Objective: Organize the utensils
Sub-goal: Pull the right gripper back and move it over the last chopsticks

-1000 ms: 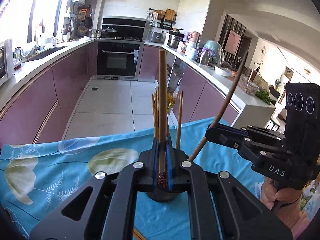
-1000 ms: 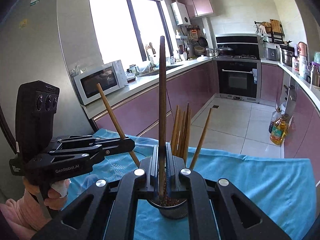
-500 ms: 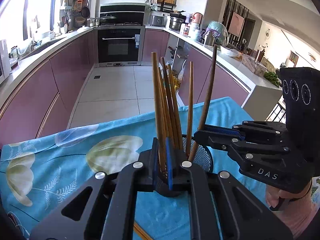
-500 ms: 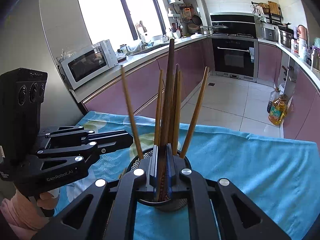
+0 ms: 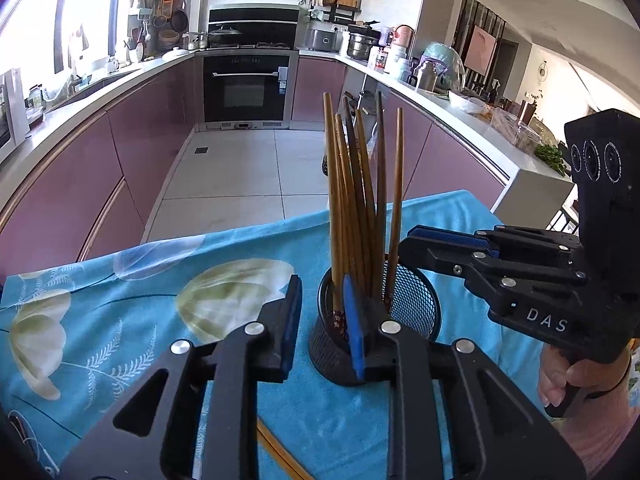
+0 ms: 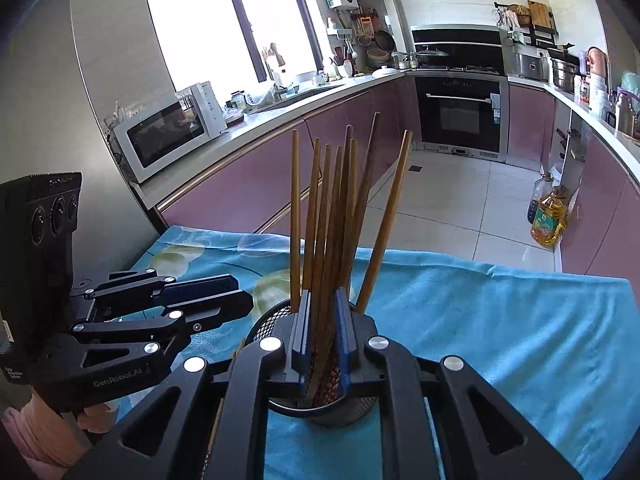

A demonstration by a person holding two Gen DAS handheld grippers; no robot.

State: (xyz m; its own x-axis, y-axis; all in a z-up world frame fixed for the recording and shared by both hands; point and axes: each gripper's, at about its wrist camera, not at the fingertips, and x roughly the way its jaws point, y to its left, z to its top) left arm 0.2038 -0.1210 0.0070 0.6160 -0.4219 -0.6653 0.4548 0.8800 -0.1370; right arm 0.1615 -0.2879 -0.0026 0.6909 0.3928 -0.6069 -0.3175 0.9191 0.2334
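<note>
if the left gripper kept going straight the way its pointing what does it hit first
Probably the black mesh holder full of chopsticks, right ahead of the left gripper, whose jaws are opening. One finger already overlaps its rim; exact depth is unclear.

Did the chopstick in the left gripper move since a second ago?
Yes. It dropped from above the oven line into the mesh holder; the left gripper jaws are opening, nothing clamped.

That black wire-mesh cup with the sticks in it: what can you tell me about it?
The black wire-mesh cup is a round, see-through metal holder standing upright on the blue flowered cloth. It holds a loose bunch of brown wooden chopsticks, standing on end and fanning out above its rim. Both handheld grippers sit close around it, so its near side is partly hidden.
</note>
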